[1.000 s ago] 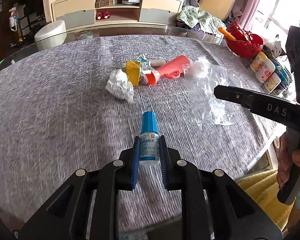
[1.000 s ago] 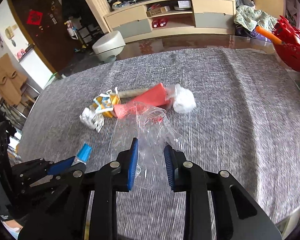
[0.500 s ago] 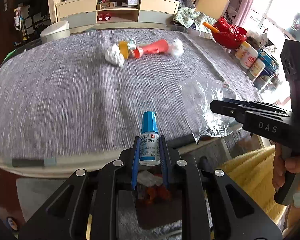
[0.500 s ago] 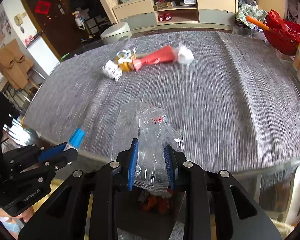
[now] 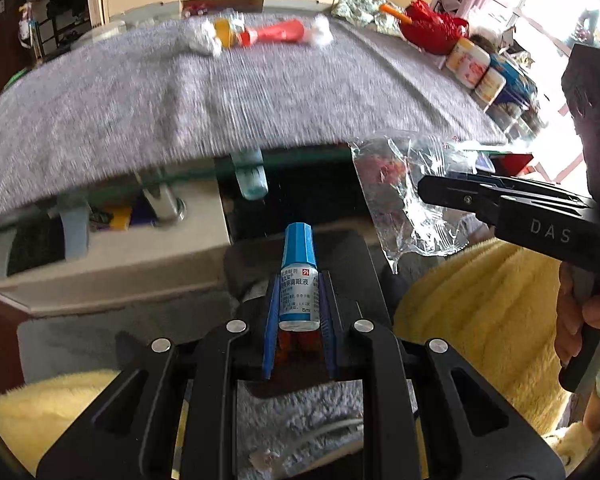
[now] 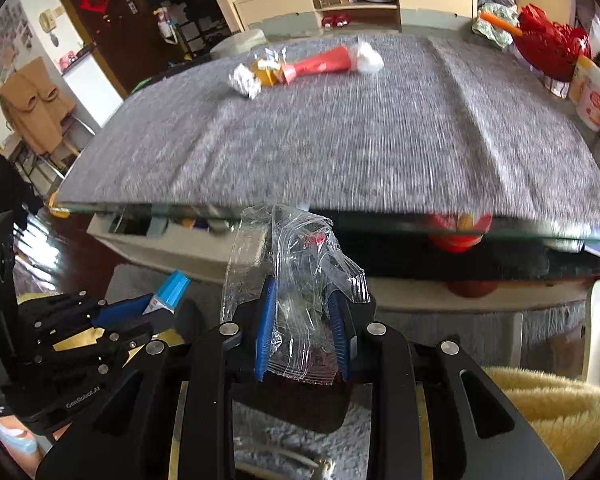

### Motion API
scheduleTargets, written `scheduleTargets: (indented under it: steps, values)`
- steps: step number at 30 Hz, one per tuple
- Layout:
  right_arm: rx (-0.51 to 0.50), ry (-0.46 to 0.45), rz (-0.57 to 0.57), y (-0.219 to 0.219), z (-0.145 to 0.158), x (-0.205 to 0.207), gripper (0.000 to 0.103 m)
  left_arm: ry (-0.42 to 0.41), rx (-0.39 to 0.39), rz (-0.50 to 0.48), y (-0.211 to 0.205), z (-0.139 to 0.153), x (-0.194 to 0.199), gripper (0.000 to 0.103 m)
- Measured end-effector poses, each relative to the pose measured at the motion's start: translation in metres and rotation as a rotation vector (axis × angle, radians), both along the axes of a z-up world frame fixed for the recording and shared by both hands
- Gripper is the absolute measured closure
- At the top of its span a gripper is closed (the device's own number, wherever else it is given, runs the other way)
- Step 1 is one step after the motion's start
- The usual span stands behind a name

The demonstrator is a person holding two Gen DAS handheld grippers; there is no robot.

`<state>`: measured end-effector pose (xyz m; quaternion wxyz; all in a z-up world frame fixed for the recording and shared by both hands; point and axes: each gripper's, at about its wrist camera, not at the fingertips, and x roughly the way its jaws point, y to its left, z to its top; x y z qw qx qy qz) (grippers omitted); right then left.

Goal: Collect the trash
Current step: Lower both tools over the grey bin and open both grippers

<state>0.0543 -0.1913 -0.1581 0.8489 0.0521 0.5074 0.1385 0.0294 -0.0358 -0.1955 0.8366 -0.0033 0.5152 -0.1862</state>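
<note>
My left gripper is shut on a small eye-drop bottle with a blue cap, held upright off the table's near edge over a dark bin. My right gripper is shut on a crumpled clear plastic bag, also held below the table edge; the bag shows in the left wrist view too. Far across the grey tablecloth lie more trash: a crumpled white paper, a yellow wrapper, a red tube and a white wad.
A red basket and several jars stand at the table's right edge. A yellow fluffy cushion lies below on the right. A glass table edge runs across just ahead. A shelf unit stands behind.
Both grippers have pulled back from the tabletop and dropped below its near edge, still holding the bottle and the bag. The remaining trash now looks farther away.
</note>
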Motion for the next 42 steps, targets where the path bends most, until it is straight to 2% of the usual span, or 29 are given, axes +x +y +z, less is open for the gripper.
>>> scheduleTargets:
  steps: [5,11,17,25,27,29,34,36,42]
  values:
    - [-0.007,0.066,-0.006,0.002,-0.033,-0.008,0.076,0.069,0.003,0.008,-0.001,-0.032,-0.007,0.086]
    - [0.006,0.142,-0.024,0.003,-0.068,-0.01,0.076,0.123,0.007,0.003,-0.001,-0.057,-0.008,0.086]
    - [0.018,0.184,-0.018,0.01,-0.084,-0.009,0.074,0.159,0.005,-0.019,-0.007,-0.071,-0.009,0.086]
    - [0.021,0.207,-0.025,0.012,-0.09,-0.003,0.071,0.203,0.003,-0.017,-0.008,-0.085,-0.004,0.085]
    - [0.025,0.217,-0.034,0.011,-0.093,0.0,0.057,0.21,0.0,-0.01,-0.007,-0.087,-0.002,0.085]
    - [0.027,0.223,-0.048,0.009,-0.095,0.002,0.048,0.219,0.002,-0.002,-0.006,-0.089,-0.001,0.082]
    - [0.026,0.221,-0.078,0.001,-0.095,0.005,0.034,0.225,0.006,0.015,-0.003,-0.089,0.002,0.061]
    - [0.024,0.219,-0.089,-0.002,-0.094,0.007,0.026,0.219,0.008,0.024,0.0,-0.087,0.004,0.057]
    - [0.036,0.21,-0.115,-0.011,-0.089,0.011,0.012,0.192,0.019,0.046,0.009,-0.076,0.007,0.043]
